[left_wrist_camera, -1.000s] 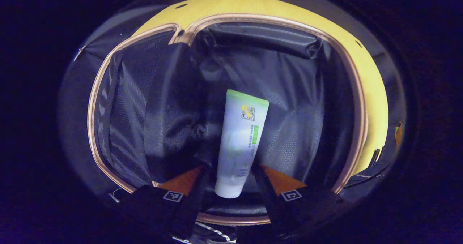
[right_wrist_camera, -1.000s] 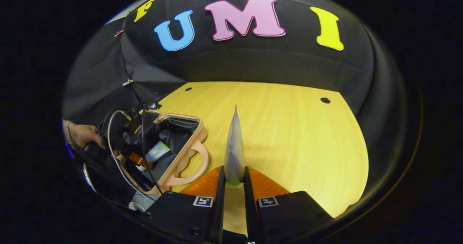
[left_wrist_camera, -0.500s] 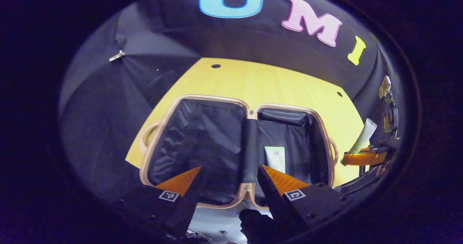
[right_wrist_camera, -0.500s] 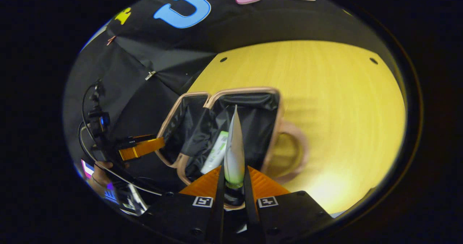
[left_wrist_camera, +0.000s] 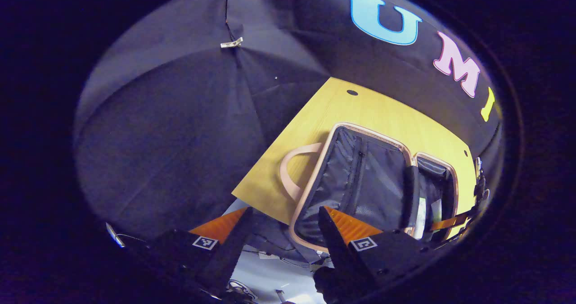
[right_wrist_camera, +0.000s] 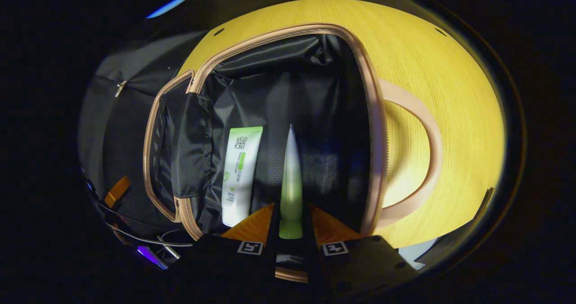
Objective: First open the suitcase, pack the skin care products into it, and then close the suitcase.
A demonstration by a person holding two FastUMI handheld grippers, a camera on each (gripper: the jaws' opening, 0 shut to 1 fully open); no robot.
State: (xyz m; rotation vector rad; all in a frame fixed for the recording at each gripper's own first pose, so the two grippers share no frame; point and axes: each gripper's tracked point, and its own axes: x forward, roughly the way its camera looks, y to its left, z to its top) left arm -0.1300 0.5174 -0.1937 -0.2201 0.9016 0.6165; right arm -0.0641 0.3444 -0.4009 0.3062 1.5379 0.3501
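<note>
The suitcase [right_wrist_camera: 373, 128] lies open on the yellow table [right_wrist_camera: 450, 83], pink-rimmed with dark lining. A white and green tube [right_wrist_camera: 239, 173] rests flat on the lining of its right half. My right gripper [right_wrist_camera: 291, 223] hangs over that half, shut on a second tube [right_wrist_camera: 291, 178] held edge-on and pointing forward, just right of the lying tube. In the left gripper view the suitcase [left_wrist_camera: 315, 178] sits low and right, both halves spread, and the lying tube [left_wrist_camera: 422, 211] shows faintly. My left gripper [left_wrist_camera: 283, 232] stands open with nothing between its fingers, back past the table's near corner.
A pink handle [right_wrist_camera: 425, 160] curves out from the suitcase's right side; another handle [left_wrist_camera: 290, 169] sticks out on its left. The yellow table [left_wrist_camera: 288, 160] ends at a near edge with floor clutter and cables below. Black cloth walls close in behind.
My left gripper let the first tube go in the suitcase, pulled back and swung left. My right gripper carried the second tube from over the bare table down over the suitcase's right half.
</note>
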